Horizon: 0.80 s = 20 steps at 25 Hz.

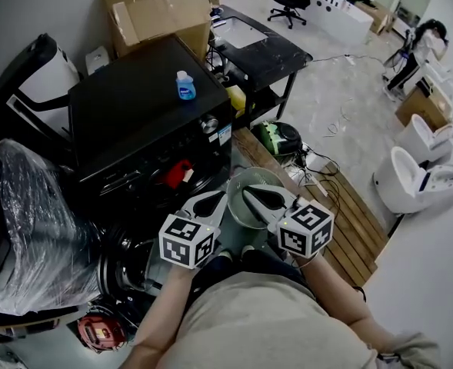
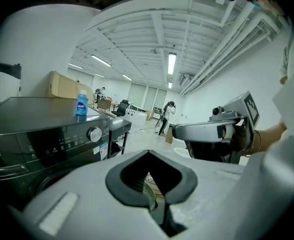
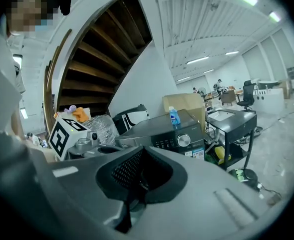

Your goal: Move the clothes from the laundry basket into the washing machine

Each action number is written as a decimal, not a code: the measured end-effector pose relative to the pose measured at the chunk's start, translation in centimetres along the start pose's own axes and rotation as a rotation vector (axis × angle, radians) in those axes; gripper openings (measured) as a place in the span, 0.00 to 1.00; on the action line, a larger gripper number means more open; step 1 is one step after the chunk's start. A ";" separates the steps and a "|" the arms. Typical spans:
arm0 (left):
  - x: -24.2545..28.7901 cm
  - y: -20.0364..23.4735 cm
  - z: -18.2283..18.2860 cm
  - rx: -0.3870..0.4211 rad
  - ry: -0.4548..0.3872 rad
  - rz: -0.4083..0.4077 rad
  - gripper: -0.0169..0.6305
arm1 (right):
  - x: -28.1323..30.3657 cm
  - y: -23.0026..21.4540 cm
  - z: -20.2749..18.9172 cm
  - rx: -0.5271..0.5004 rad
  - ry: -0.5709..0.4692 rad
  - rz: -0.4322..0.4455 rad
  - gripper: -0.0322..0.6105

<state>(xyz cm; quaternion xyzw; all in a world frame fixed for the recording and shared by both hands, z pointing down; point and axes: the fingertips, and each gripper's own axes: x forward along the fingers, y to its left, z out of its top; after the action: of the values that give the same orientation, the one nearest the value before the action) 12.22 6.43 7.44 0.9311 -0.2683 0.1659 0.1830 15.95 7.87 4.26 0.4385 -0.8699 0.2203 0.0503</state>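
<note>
The black washing machine [image 1: 145, 106] stands at the left, with a blue bottle [image 1: 184, 85] on its top and something red [image 1: 178, 174] at its front. Its round door [image 1: 122, 264] hangs low at the left. A grey-green laundry basket [image 1: 249, 198] sits on the floor before it, and I see no clothes inside. Both grippers hover side by side over the basket, close to my body. My left gripper [image 1: 214, 198] [image 2: 165, 200] is shut with nothing between its jaws. My right gripper [image 1: 249, 193] [image 3: 141, 186] is likewise shut and holds nothing.
A cardboard box [image 1: 157, 14] stands behind the machine, a black cart [image 1: 264, 52] to its right. A plastic-wrapped bundle [image 1: 34, 229] fills the left. Wooden slats [image 1: 349, 221] and white toilets [image 1: 418, 179] lie to the right. A person [image 1: 414, 52] stands far back.
</note>
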 end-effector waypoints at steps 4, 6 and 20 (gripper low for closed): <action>-0.1 0.0 -0.3 -0.002 0.010 -0.009 0.03 | 0.0 0.2 -0.4 -0.037 0.018 -0.011 0.09; -0.2 0.1 -0.4 -0.007 0.010 -0.010 0.03 | -0.1 0.3 -0.3 -0.047 0.018 -0.015 0.09; 0.0 0.2 -0.9 -0.067 -0.010 -0.018 0.03 | -0.4 0.5 -0.5 -0.081 0.068 -0.019 0.09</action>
<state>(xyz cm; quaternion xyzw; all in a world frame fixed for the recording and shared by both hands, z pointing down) 11.98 6.65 8.26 0.9277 -0.2663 0.1502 0.2144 15.73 8.66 4.36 0.4364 -0.8718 0.1991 0.0997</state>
